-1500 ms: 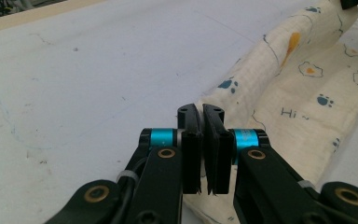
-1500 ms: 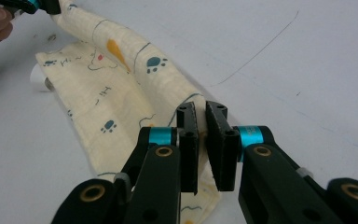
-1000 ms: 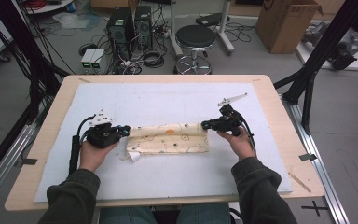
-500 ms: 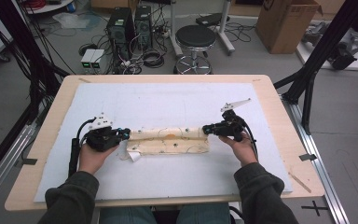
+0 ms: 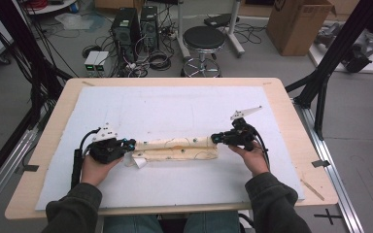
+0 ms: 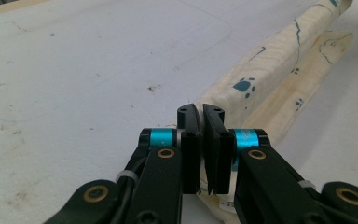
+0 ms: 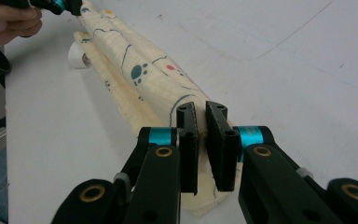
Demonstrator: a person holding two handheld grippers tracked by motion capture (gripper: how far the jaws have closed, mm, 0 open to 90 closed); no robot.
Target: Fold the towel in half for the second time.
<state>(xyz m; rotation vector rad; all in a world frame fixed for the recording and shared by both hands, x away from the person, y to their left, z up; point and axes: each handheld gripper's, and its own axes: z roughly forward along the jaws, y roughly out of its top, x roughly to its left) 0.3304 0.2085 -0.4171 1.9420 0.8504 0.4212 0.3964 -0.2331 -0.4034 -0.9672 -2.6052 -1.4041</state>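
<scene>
Cloth [image 5: 177, 148]: cream towel with blue paw prints and thin blue lines, folded lengthwise into a long narrow band; a white tag [image 5: 140, 162] sticks out near its left end.
Where: on the white mat [image 5: 175, 109] on the bench [image 5: 291, 111], lying left to right between the two hands, toward the person's side.
Left gripper [image 6: 200, 116]: jaws clenched on the cloth's left end, fabric pinched between the pads.
Right gripper [image 7: 201, 114]: jaws nearly closed on the right end, a fold of cloth between them.
Handling: looks light, soft and limp, with a nubbly weave that should not slip; not fragile. It will likely sag in the middle if lifted by the ends.
Hold: the two end edges, pinching all layers together, so the fold does not fall open.
</scene>
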